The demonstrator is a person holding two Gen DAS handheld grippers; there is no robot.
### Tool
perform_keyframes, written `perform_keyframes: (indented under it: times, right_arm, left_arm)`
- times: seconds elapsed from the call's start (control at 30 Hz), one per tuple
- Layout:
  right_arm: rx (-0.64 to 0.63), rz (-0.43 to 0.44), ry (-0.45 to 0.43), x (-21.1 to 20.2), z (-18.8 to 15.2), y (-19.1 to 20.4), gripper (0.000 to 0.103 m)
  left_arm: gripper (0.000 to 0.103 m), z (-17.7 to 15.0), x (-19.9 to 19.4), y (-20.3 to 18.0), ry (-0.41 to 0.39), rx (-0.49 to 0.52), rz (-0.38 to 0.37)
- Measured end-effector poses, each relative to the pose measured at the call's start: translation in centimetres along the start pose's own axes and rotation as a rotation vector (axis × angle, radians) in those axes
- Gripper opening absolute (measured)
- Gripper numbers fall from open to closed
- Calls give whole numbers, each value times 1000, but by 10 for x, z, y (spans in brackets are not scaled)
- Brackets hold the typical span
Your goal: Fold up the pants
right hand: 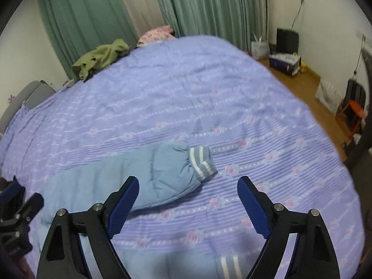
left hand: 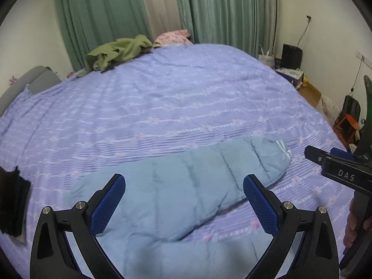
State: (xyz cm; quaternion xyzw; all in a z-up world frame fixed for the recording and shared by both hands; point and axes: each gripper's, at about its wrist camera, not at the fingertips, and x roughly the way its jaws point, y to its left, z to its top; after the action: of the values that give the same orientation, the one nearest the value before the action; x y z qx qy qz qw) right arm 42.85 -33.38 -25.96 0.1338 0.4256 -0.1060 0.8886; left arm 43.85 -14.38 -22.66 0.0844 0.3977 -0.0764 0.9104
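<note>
Left wrist view: padded blue pants [left hand: 176,186] lie flat on the lavender bed [left hand: 162,97]. We hold left gripper [left hand: 183,200] and right gripper [right hand: 188,200] with jaws wide, empty. Best pinch both striped cuffs [right hand: 202,162] together.

Both wrist views are dim, evenly lit with a cool cast and no glare. Fisheye distortion bulges the lilac flower-printed bedspread [left hand: 162,97] and bends the green pleated curtains [left hand: 97,16]; black vignette fills the corners. Motion blur smears the padded light-blue pants [right hand: 130,176] and the bedspread's print. Soft shadow lies under the pants' edge.
</note>
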Motion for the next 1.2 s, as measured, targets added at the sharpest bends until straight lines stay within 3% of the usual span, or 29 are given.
perform_keyframes:
  times: [0.17, 0.3, 0.43, 0.47, 0.5, 0.53, 0.63, 0.7, 0.83, 0.9, 0.97, 1.03, 1.13, 1.2]
  right_arm:
    - [68, 12, 65, 55, 3, -18, 78]
    - [196, 30, 171, 100, 4, -35, 63]
    - [345, 87, 262, 129, -3, -49, 62]
    - [353, 89, 266, 132, -5, -49, 61]
    - [350, 91, 264, 132, -7, -48, 53]
    - [343, 120, 265, 133, -8, -45, 35]
    - [305, 131, 255, 127, -3, -40, 26]
    - [270, 120, 199, 111, 2, -38, 25]
    - [131, -6, 94, 83, 12, -26, 24]
    - [94, -74, 125, 96, 13, -27, 25]
    - [102, -85, 177, 108, 9, -31, 27]
    - [110, -112, 194, 109, 4, -33, 42]
    - [98, -174, 99, 76, 3, -28, 66]
    - [87, -167, 25, 45, 1, -23, 71]
  left_arm:
    - [103, 2, 35, -12, 44, 0, -1]
    - [103, -2, 43, -15, 54, -5, -8]
    - [103, -5, 43, -16, 53, 20, 1]
    - [103, -6, 44, -15, 57, 20, 0]
    - [103, -7, 45, -15, 63, 18, -4]
    - [103, -7, 46, -15, 69, 16, -6]
    - [103, -6, 50, -14, 82, 13, -9]
    - [103, -5, 48, -13, 71, 15, -12]
    - [103, -5, 47, -13, 61, 25, -4]
    - [103, -8, 50, -12, 78, 25, 4]
    - [103, -12, 51, -9, 89, 15, 10]
    - [103, -15, 49, -6, 95, 11, 13]
    - [103, -19, 36, 3, 77, 7, 22]
    - [103, -19, 19, 13, 47, -10, 24]
